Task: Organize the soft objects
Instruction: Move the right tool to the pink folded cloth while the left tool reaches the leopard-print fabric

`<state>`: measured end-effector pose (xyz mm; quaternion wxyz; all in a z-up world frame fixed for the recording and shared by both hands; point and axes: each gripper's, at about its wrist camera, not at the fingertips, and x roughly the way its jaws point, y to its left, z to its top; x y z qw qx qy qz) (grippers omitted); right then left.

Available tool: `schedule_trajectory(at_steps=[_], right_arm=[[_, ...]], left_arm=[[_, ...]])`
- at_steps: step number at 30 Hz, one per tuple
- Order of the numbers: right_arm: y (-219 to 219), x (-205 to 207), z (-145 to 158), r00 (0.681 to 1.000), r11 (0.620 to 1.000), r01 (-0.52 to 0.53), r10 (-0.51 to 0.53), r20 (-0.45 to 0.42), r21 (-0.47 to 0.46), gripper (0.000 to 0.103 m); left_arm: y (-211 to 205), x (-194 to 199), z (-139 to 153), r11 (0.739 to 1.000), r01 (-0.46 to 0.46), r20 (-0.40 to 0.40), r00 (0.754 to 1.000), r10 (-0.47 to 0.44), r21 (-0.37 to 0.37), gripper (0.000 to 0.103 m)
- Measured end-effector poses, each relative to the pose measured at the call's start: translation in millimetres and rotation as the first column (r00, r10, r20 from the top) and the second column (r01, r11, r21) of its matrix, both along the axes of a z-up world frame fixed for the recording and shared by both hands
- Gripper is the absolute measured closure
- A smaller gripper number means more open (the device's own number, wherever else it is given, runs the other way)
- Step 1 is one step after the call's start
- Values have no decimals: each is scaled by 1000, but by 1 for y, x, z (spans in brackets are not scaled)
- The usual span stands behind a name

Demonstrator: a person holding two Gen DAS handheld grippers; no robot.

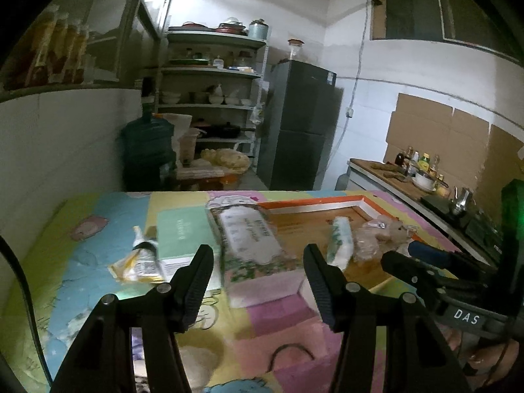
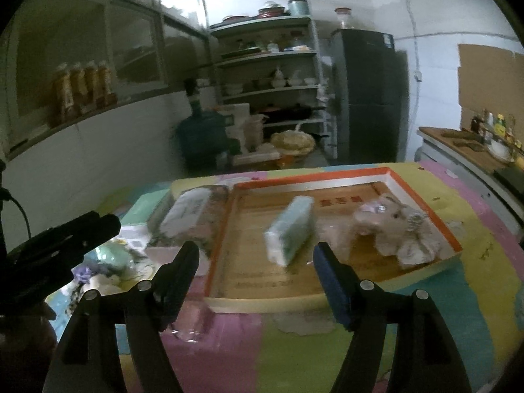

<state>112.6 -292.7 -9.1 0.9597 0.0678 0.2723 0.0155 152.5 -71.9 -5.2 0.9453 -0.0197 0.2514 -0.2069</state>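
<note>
A shallow orange-rimmed box lies on the colourful table cover. In it stand a small green-and-white tissue pack on edge and a bagged plush toy. Both also show in the left wrist view: the tissue pack and the plush. A large floral wet-wipe pack lies left of the box, also in the right wrist view. My left gripper is open and empty just before the wipe pack. My right gripper is open and empty before the box's near edge.
A green booklet and a yellow wrapper lie left of the wipes. A crumpled bag with soft items lies at the near left. A counter with bottles runs along the right. Shelves and a fridge stand behind.
</note>
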Motion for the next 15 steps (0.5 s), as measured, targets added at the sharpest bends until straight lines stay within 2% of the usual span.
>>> schedule_trajectory(at_steps=[6,15], right_arm=[[27,4,-1,999,999,-50,50,-8,-4,29],[62,6,-9,986,986,-161,160,-37,-34,29]], left_arm=[[35,-2,-2,999,-32,-15,999,32,-33,46],[95,-14,-8,988,-144,-20,989,143,-51,46]])
